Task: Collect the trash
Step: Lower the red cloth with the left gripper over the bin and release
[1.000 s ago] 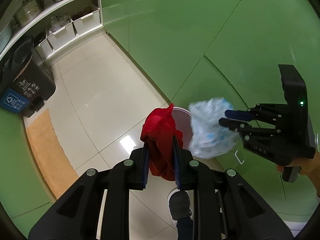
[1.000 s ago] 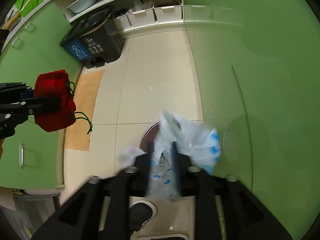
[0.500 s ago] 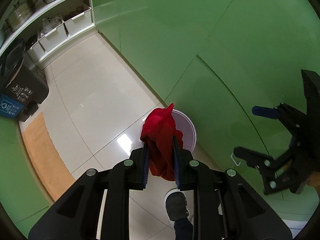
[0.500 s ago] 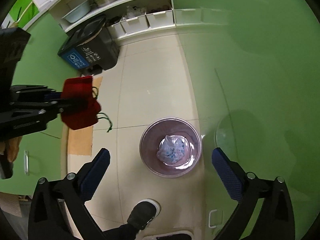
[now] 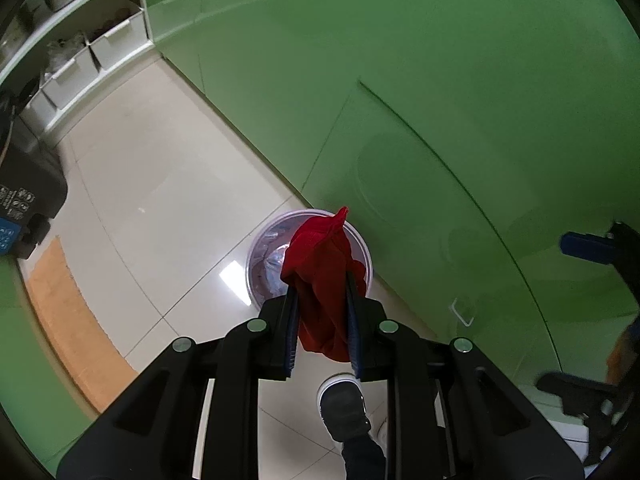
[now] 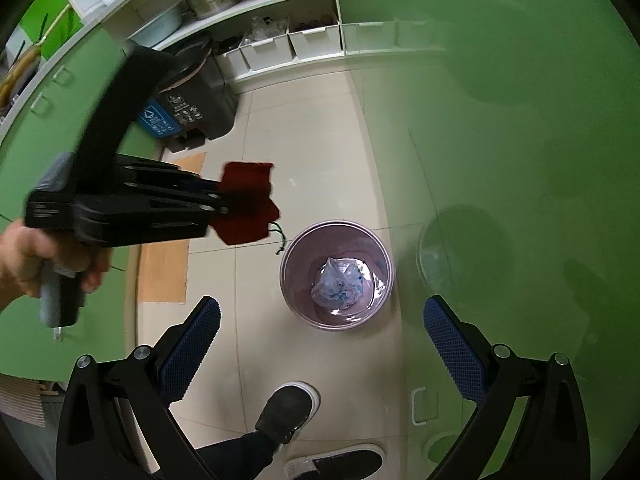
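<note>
My left gripper (image 5: 321, 300) is shut on a red cloth pouch (image 5: 322, 272) and holds it in the air above a round pink waste bin (image 5: 256, 248). In the right wrist view the pouch (image 6: 248, 206) hangs left of and above the bin (image 6: 298, 312), with a green cord dangling. A crumpled clear plastic bag with blue print (image 6: 338, 286) lies inside the bin. My right gripper (image 6: 322, 344) is open and empty, high above the bin's near side. Its fingers (image 5: 584, 246) show at the right of the left wrist view.
Green cabinet doors (image 6: 500, 140) stand right of the bin. A dark pedal bin with a blue label (image 6: 188, 108) and shelves with white boxes (image 6: 280, 48) and pots are at the far end. An orange mat (image 6: 172, 240) lies left. The person's shoes (image 6: 288, 408) are near.
My right gripper opened and dropped the plastic bag into the bin, then drew back. My left gripper has carried the red pouch closer over the bin.
</note>
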Demonstrator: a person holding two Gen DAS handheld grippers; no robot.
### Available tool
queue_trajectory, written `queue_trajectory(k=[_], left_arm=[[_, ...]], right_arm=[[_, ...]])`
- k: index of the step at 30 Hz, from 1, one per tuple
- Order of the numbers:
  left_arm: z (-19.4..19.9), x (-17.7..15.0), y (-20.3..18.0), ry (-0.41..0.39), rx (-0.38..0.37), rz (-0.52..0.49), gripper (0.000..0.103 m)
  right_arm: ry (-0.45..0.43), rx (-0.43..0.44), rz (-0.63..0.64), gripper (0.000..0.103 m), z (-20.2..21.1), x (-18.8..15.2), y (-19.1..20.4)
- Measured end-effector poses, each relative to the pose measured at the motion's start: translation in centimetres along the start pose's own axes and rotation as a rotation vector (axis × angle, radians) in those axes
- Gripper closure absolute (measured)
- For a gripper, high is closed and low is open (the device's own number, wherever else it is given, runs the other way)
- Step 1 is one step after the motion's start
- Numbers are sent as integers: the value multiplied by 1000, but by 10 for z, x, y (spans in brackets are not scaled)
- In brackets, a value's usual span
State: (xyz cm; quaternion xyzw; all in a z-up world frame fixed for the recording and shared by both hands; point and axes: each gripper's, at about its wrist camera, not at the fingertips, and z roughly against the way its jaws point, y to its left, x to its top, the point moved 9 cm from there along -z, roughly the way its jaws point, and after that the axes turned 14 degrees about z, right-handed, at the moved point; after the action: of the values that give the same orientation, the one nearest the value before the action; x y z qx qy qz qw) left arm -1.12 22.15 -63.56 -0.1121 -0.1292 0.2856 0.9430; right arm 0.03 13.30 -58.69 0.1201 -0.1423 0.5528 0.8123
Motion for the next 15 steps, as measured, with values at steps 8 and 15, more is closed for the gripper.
queue_trajectory(k=[8, 15], left_arm=[[-24, 6, -8, 14, -11, -26, 79], [-40, 9, -15, 27, -16, -47, 77]], right_arm=[[-14, 4, -37, 6, 2, -11, -2], [-38, 14, -57, 6, 9, -18, 0]])
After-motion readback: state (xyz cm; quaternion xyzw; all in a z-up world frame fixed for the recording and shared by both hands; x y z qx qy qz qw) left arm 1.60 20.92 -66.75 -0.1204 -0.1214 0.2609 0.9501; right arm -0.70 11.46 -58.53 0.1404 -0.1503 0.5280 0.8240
